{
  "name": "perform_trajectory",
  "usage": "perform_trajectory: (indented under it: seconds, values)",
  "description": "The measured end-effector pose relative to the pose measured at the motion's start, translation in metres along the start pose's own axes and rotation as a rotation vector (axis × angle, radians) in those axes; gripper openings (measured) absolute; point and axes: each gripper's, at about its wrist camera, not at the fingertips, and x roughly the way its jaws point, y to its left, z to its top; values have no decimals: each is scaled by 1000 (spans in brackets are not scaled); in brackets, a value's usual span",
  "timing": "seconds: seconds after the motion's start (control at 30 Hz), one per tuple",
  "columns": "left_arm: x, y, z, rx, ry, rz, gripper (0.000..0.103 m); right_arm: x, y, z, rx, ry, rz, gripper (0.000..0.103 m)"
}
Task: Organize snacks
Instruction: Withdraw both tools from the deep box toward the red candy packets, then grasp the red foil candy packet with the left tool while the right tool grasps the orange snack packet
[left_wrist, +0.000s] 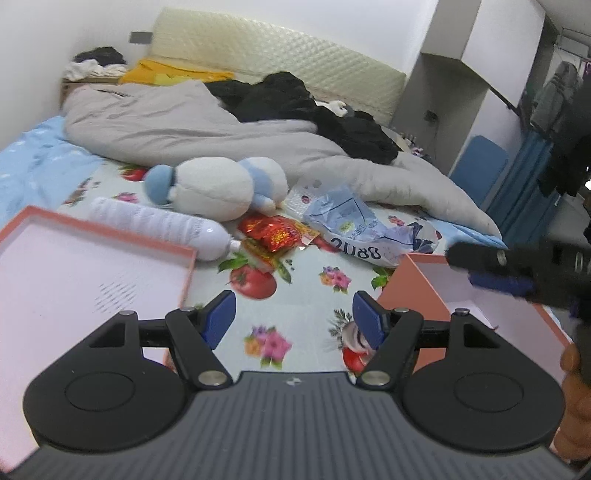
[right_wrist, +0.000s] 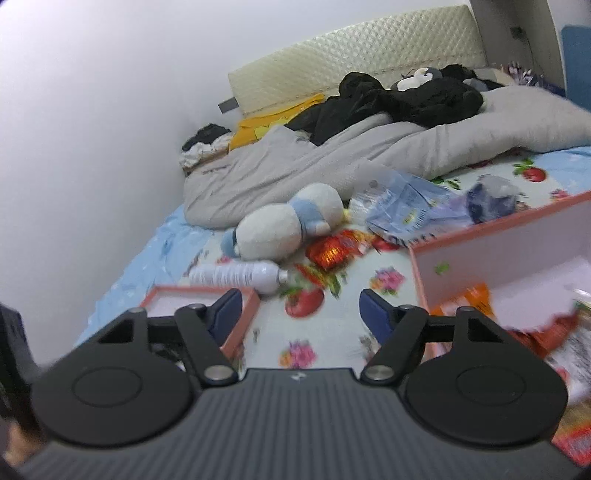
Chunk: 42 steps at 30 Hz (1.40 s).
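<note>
On the flowered bedsheet lie red shiny snack packets (left_wrist: 275, 230) (right_wrist: 332, 249), a crumpled light-blue snack bag (left_wrist: 354, 225) (right_wrist: 402, 212) and a white bottle (left_wrist: 159, 223) (right_wrist: 240, 275). A pink box (left_wrist: 417, 291) (right_wrist: 498, 236) stands at the right; in the right wrist view it holds orange and red snack packs (right_wrist: 469, 299). Its pink lid (left_wrist: 74, 266) (right_wrist: 199, 295) lies at the left. My left gripper (left_wrist: 291, 317) is open and empty above the sheet between lid and box. My right gripper (right_wrist: 299, 314) is open and empty; it also shows blurred over the box in the left wrist view (left_wrist: 491, 271).
A white and blue plush toy (left_wrist: 218, 186) (right_wrist: 288, 225) lies behind the snacks. A grey duvet (left_wrist: 192, 125) (right_wrist: 295, 162) and black clothes (left_wrist: 295, 99) fill the back of the bed. The wall runs along the left side.
</note>
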Motion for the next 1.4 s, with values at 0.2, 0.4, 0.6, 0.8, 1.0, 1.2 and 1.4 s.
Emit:
perform_trajectory:
  seconds: [0.2, 0.4, 0.6, 0.8, 1.0, 1.2, 1.4]
  values:
    - [77, 5, 27, 55, 10, -4, 74, 72, -13, 32, 39, 64, 28, 72]
    - [160, 20, 50, 60, 87, 34, 74, 131, -26, 58, 27, 143, 10, 72]
    - [207, 16, 64, 116, 177, 75, 74, 164, -48, 68, 22, 217, -37, 72]
    - [229, 0, 71, 177, 273, 107, 74, 182, -74, 72, 81, 273, -81, 72]
    - [240, -18, 67, 127, 346, 92, 74, 189, -85, 75, 79, 313, -95, 72]
    - [247, -21, 63, 135, 353, 54, 74, 198, -91, 79, 137, 320, -62, 72]
    - [248, 14, 79, 117, 293, 72, 75, 219, -92, 76, 184, 341, -57, 72]
